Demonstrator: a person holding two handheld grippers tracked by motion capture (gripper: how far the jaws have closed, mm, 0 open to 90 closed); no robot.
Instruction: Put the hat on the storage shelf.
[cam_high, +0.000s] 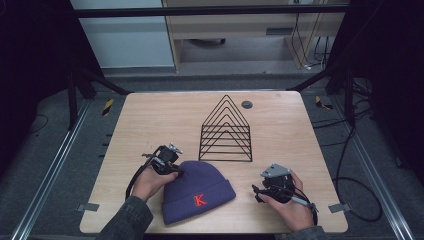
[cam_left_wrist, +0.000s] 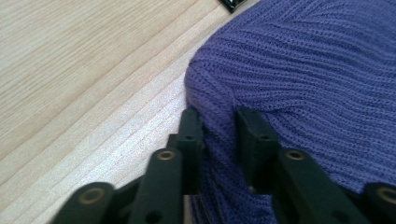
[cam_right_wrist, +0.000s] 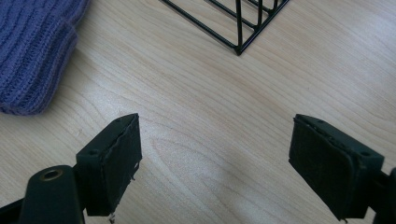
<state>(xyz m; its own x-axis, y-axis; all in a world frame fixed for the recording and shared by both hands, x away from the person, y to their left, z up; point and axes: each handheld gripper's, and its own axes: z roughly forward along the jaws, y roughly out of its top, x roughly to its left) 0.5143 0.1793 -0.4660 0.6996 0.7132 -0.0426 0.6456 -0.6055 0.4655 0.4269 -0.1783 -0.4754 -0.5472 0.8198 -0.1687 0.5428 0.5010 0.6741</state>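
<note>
Plainly, from the high view, the purple beanie (cam_high: 198, 192) lay flat on the counter (cam_high: 150, 120) between your two hands, its cuff with the red K turned toward your right and its crown toward your left. Your left hand-held gripper (cam_high: 174, 167) sat right at the crown edge, touching it, while your right hand-held gripper (cam_high: 260, 187) waited just beside the cuff, apart from it. The black wire rack (cam_high: 226, 131) stood behind the hat, nearer the far side.

In the left gripper view, your jaws were closed down on a pinched fold of the beanie's (cam_left_wrist: 303, 60) knit at its rounded edge, which the high view was too small to settle.

In the right gripper view, your jaws stood wide apart and empty over bare wood; the cuff (cam_right_wrist: 32, 51) lay off to one side, with the rack's corner (cam_right_wrist: 239, 49) ahead. Any pull, I judge, runs crown to cuff.
</note>
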